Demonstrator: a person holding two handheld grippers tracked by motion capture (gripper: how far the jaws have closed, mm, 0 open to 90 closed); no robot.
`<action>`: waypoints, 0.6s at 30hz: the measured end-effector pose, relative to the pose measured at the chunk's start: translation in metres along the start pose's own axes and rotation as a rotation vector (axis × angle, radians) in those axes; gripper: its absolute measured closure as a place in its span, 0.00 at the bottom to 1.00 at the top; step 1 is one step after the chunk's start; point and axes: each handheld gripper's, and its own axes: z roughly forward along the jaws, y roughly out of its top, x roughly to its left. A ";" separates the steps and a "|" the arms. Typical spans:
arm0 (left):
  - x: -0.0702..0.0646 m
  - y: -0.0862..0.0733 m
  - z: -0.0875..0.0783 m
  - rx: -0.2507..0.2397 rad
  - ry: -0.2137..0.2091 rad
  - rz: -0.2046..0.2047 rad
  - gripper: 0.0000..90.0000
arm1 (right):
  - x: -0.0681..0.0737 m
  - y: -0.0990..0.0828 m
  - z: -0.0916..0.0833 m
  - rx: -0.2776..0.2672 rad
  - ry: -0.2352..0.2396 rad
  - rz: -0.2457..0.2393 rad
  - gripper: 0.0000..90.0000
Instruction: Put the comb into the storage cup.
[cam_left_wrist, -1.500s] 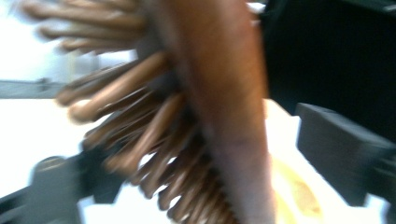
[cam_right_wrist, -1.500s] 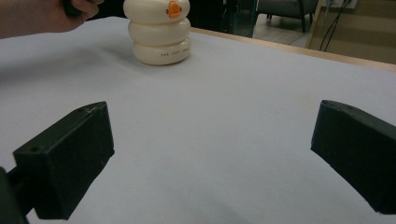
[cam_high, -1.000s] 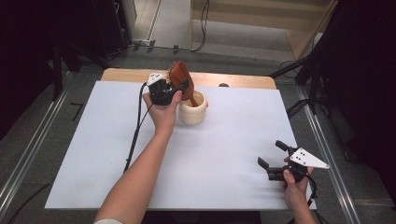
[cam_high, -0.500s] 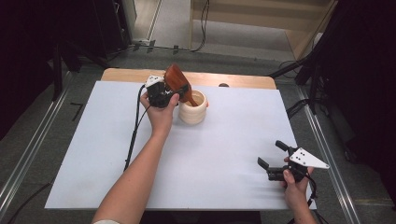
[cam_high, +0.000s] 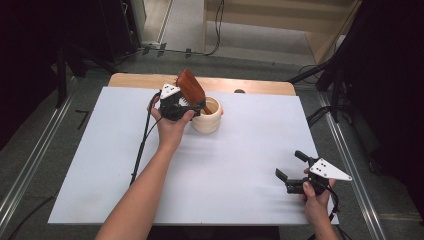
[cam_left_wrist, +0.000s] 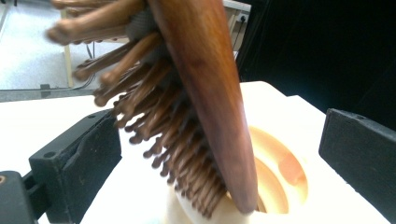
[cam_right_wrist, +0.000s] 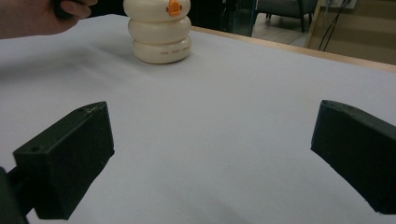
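Your left gripper (cam_left_wrist: 219, 154): jaws just opened wide, wooden hairbrush (cam_left_wrist: 205, 93) loose between, handle in cream holder (cam_high: 207, 116). Your right gripper (cam_right_wrist: 210, 154): wide, empty.

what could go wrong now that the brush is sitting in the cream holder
1. The wooden hairbrush leans steeply with only its narrow end in the cream holder; its heavy bristle head hangs outside the rim, so it may tip out.
2. The left tool has just been opening and its pads stand clear of the brush but close on both sides; pulling back carelessly might snag the bristles and topple the holder.
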 end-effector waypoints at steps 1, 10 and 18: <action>0.000 0.000 -0.003 -0.006 0.002 0.006 0.00 | 0.000 0.000 0.000 0.001 0.000 0.001 0.00; 0.008 -0.009 -0.038 -0.011 0.008 0.041 0.00 | 0.002 0.000 0.001 0.013 -0.005 -0.012 0.00; 0.017 -0.021 -0.076 -0.017 0.021 0.079 0.00 | 0.003 0.000 0.002 0.022 -0.016 -0.021 0.00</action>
